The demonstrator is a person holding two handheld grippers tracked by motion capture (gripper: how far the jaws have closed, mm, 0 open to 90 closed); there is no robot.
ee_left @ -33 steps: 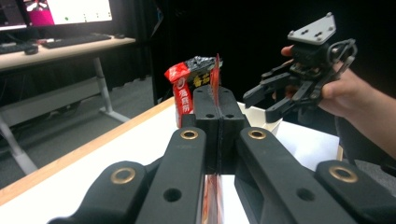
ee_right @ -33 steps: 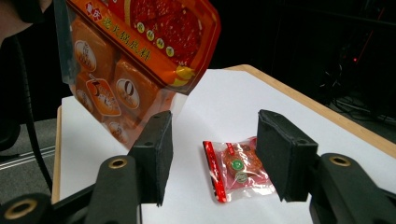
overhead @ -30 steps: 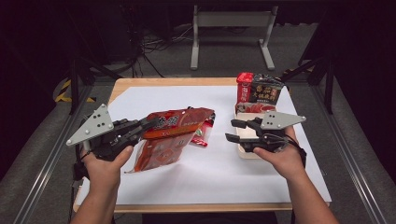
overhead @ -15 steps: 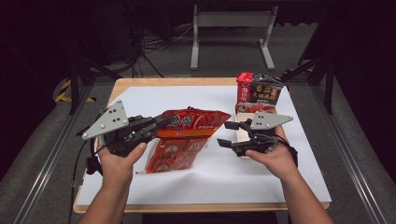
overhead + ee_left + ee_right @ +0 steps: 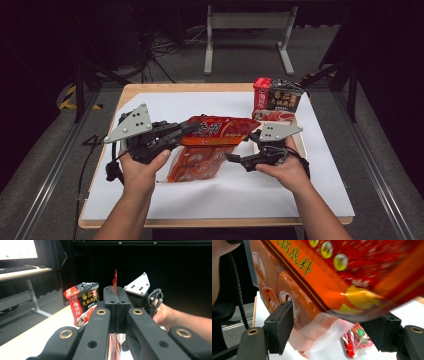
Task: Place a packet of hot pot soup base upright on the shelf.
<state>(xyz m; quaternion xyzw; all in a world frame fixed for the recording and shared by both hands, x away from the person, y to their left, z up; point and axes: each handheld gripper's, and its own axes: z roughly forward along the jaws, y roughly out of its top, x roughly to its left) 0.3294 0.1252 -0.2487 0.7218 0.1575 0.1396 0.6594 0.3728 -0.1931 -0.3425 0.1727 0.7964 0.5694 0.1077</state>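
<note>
A large red and orange bag (image 5: 210, 142) hangs tilted over the white sheet (image 5: 210, 200). My left gripper (image 5: 192, 128) is shut on its upper left edge. In the left gripper view the thin red edge of the bag (image 5: 115, 280) sticks up from the shut left gripper (image 5: 116, 293). My right gripper (image 5: 239, 149) is at the bag's lower right side. Its jaws have just been opening. In the right gripper view, the bag (image 5: 324, 272) and its clear lower corner lie between the wide-set jaws of the right gripper (image 5: 332, 332), and the pads (image 5: 280, 325) do not press it.
A dark and red standing pouch (image 5: 282, 96) with a red pack (image 5: 261, 92) beside it is at the back right, with a flat packet (image 5: 275, 116) in front. A small red sachet (image 5: 357, 340) lies on the sheet under the bag. The table's wooden edge (image 5: 215, 222) runs along the front.
The left gripper has carried the bag to the right, toward the middle. The right gripper has come left and lower to the bag's lower corner, and its jaws have spread wider.
</note>
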